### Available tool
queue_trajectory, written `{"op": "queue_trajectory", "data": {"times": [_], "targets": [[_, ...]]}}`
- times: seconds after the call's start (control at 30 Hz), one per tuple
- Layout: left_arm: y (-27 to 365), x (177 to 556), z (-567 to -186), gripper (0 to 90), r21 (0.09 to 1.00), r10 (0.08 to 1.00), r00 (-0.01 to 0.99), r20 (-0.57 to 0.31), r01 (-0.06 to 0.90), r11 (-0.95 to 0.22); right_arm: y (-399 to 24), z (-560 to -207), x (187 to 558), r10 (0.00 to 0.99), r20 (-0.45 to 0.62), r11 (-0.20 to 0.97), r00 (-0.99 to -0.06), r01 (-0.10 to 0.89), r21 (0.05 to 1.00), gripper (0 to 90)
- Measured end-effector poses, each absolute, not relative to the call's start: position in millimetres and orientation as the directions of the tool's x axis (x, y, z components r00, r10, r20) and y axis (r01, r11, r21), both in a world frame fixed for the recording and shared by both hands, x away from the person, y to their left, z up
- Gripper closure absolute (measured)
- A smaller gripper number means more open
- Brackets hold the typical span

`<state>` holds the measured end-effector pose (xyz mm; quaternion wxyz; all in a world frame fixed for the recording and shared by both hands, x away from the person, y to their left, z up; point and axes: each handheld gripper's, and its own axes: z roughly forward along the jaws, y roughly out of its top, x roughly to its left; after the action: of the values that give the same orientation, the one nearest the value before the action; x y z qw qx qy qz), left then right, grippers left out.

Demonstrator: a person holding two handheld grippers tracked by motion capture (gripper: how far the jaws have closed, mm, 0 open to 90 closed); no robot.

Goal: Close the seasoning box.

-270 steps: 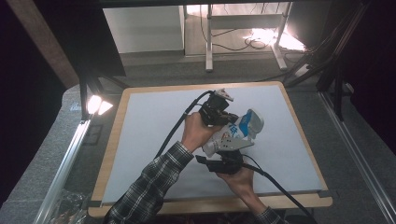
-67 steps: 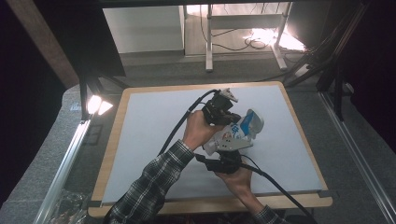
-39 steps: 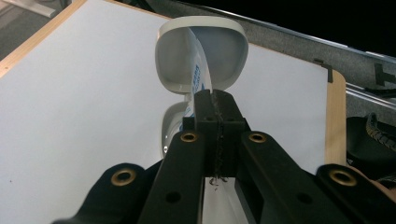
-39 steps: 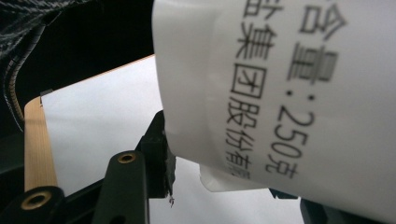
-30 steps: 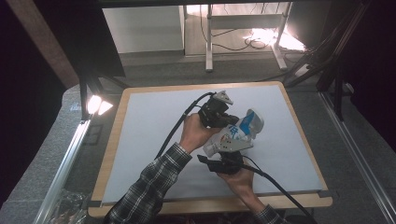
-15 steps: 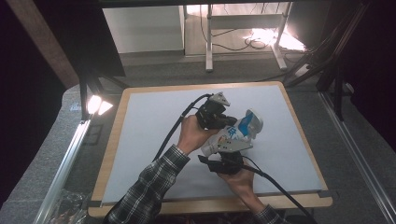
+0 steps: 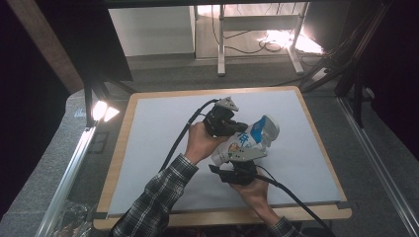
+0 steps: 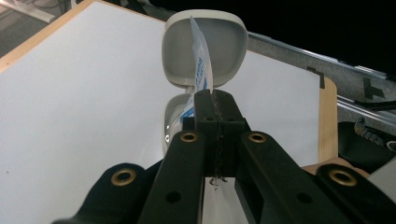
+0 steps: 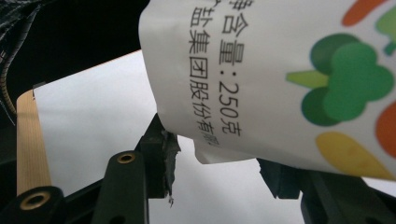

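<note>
A white salt bag [image 7: 240,144] with blue print is held above the table between both grippers. My left gripper [image 7: 239,129] is shut on the bag's thin top edge [image 8: 201,60], which rises from between its closed jaws [image 8: 215,100]. My right gripper [image 7: 236,160] comes from below. Its jaws stand on either side of the bag's lower part [image 9: 280,70] and clamp it. Just beyond the bag is a white rounded box [image 8: 224,42] with its lid standing open, seen at the bag's far right end in the high view [image 7: 269,126].
The table is a white sheet [image 7: 148,148] with a wooden rim [image 7: 222,217]. A bright lamp [image 7: 101,111] sits off the table's left edge. Cables trail from both grippers towards the person, and a metal rail runs along each side of the table.
Almost nothing differs over the last second. The left gripper has shifted slightly with the bag's top edge still in it, and the right gripper has kept still.
</note>
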<state>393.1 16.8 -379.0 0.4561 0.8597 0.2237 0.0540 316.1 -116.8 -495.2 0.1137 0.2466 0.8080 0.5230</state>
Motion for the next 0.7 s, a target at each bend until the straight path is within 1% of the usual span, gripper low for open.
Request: {"op": "queue_trajectory", "data": {"times": [0.3,0.7], "targets": [[20.6,392.1,-378.5,90.0,0.825,0.436,0.893,-0.11,0.327,-0.462,-116.9,-497.0,316.7,0.522,0.074,0.334,-0.85,0.284,0.899,48.3],[22.9,387.6,-378.2,90.0,0.848,0.422,0.901,-0.106,0.303,-0.435,-119.0,-500.5,318.1,0.538,0.079,0.332,-0.839,0.297,0.895,47.5]]}}
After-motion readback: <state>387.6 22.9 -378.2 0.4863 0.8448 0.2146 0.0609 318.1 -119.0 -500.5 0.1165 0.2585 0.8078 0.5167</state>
